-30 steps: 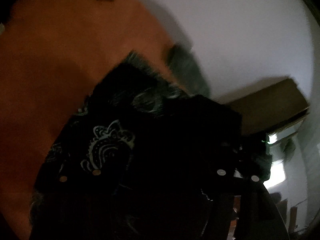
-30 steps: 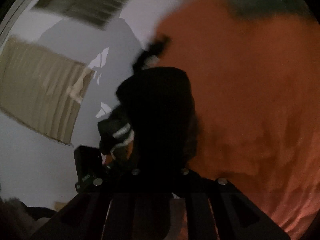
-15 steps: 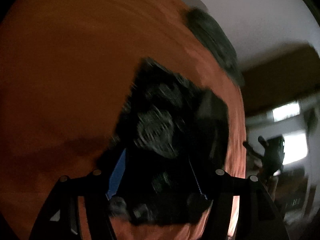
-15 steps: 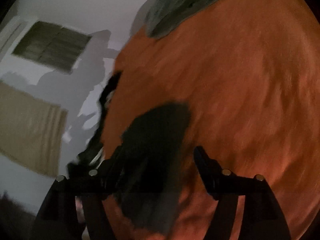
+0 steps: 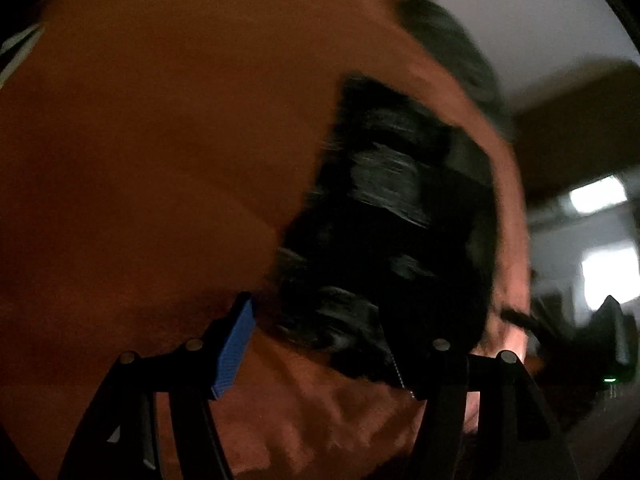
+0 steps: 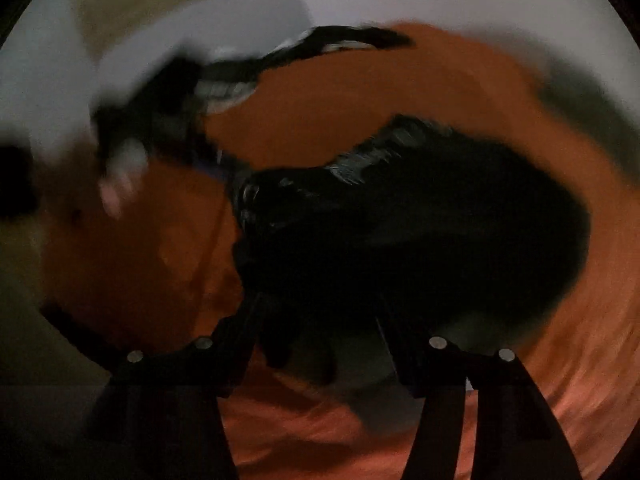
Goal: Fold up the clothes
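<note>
Both views were dim and smeared by motion blur, so the pattern on the black garment (image 5: pixel 400 232) was hard to make out; only pale grey streaks showed on it. It lay bunched on the orange bed cover (image 5: pixel 152 152), just ahead of the left gripper (image 5: pixel 320 344), whose fingers stood apart with nothing between them. In the right wrist view the garment (image 6: pixel 420 232) lay just beyond the right gripper (image 6: pixel 320 332), its fingers likewise spread and empty.
</note>
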Demonstrator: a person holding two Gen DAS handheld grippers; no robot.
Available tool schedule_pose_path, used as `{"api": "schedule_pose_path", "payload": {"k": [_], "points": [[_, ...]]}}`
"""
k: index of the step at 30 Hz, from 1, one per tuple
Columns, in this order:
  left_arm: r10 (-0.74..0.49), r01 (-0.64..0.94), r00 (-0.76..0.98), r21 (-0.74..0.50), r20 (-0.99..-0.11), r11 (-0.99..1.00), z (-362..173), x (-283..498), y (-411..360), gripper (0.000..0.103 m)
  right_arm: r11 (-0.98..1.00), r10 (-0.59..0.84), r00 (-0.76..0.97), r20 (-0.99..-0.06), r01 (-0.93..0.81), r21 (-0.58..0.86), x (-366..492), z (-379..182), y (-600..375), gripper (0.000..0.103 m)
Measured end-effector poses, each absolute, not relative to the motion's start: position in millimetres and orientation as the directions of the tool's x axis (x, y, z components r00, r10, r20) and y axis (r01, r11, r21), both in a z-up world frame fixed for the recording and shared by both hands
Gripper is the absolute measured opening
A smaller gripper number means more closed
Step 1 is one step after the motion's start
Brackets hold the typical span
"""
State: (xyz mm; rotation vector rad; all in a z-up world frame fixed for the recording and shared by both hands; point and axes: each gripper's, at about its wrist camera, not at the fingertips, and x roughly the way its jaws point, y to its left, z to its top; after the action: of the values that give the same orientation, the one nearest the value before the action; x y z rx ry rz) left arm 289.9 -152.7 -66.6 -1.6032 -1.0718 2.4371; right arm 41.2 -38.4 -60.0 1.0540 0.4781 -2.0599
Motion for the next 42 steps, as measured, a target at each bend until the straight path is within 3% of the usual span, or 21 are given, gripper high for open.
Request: {"api": "schedule_pose_path", "payload": {"k": [2,4,8,9,10,12,16,20,26,29,33,35,39,42], "points": [[0.436,0.23,-0.449,-0.572,-0.78,-0.787,-62.9,294.0,-134.0,0.064,-0.589,-0.397,-0.431,-0.811,0.797,-0.135,60.5,-74.6,-48.7,0.058],[0.436,0.164,-0.397,-0.529,-0.808,-0.833,-67.0,293.9,-109.1,0.064,-0.527,-0.374,-0.431,-0.821,0.827,-0.195,65.1,-88.1,-57.6,0.054],[0.346,0.237,-0.342,-0.437,-0.873,-0.868,-91.3,307.6,-96.3,0.064,-0.408,-0.257,-0.542,-0.8,0.811,-0.419,68.5,-123.7,-86.5,0.051],[0.308,0.281,-0.349,-0.413,-0.885,-0.866,-97.0,310.6,-97.9,0.064,-0.414,-0.253,-0.581,-0.773,0.787,-0.457,66.6,-125.6,-88.0,0.042],[0.275,0.328,-0.37,-0.401,-0.887,-0.855,-99.9,313.7,-101.3,0.064,-0.419,-0.248,-0.619,-0.745,0.762,-0.494,64.8,-127.5,-89.5,0.026],[0.239,0.399,-0.423,-0.416,-0.874,-0.817,-99.9,320.2,-107.2,0.063,-0.501,-0.296,-0.643,-0.706,0.734,-0.458,55.2,-114.1,-77.3,0.004],[0.215,0.364,-0.493,-0.424,-0.843,-0.829,-87.3,327.0,-94.5,0.064,-0.684,-0.431,-0.648,-0.628,0.688,-0.241,30.5,-71.9,-38.3,0.003],[0.18,0.332,-0.519,-0.391,-0.836,-0.858,-82.5,323.5,-76.4,0.065,-0.756,-0.462,-0.627,-0.627,0.648,-0.09,20.5,-52.2,-2.7,0.003],[0.106,0.443,-0.494,-0.356,-0.863,-0.823,-102.7,283.6,-68.7,0.065,-0.692,-0.491,-0.615,-0.618,0.706,-0.153,45.4,-53.8,-4.0,0.003],[0.075,0.493,-0.514,-0.366,-0.854,-0.789,-98.0,282.1,-78.5,0.065,-0.624,-0.439,-0.614,-0.656,0.734,-0.269,66.3,-74.6,-21.0,0.003],[0.021,0.541,-0.515,-0.344,-0.857,-0.767,-89.9,286.0,-95.7,0.065,-0.551,-0.343,-0.55,-0.761,0.774,-0.312,66.2,-112.5,-38.0,0.005],[0.021,0.566,-0.511,-0.355,-0.859,-0.744,-90.0,298.2,-115.3,0.065,-0.522,-0.312,-0.529,-0.789,0.789,-0.323,66.7,-126.7,-42.9,0.011],[0.065,0.612,-0.515,-0.42,-0.855,-0.67,-94.9,310.8,-144.5,0.065,-0.532,-0.364,-0.504,-0.783,0.803,-0.269,69.3,-123.9,-40.1,0.035],[0.195,0.567,-0.566,-0.55,-0.801,-0.613,-85.4,311.6,-162.1,0.065,-0.515,-0.396,-0.496,-0.772,0.817,-0.261,75.2,-114.4,-35.6,0.037]]}}
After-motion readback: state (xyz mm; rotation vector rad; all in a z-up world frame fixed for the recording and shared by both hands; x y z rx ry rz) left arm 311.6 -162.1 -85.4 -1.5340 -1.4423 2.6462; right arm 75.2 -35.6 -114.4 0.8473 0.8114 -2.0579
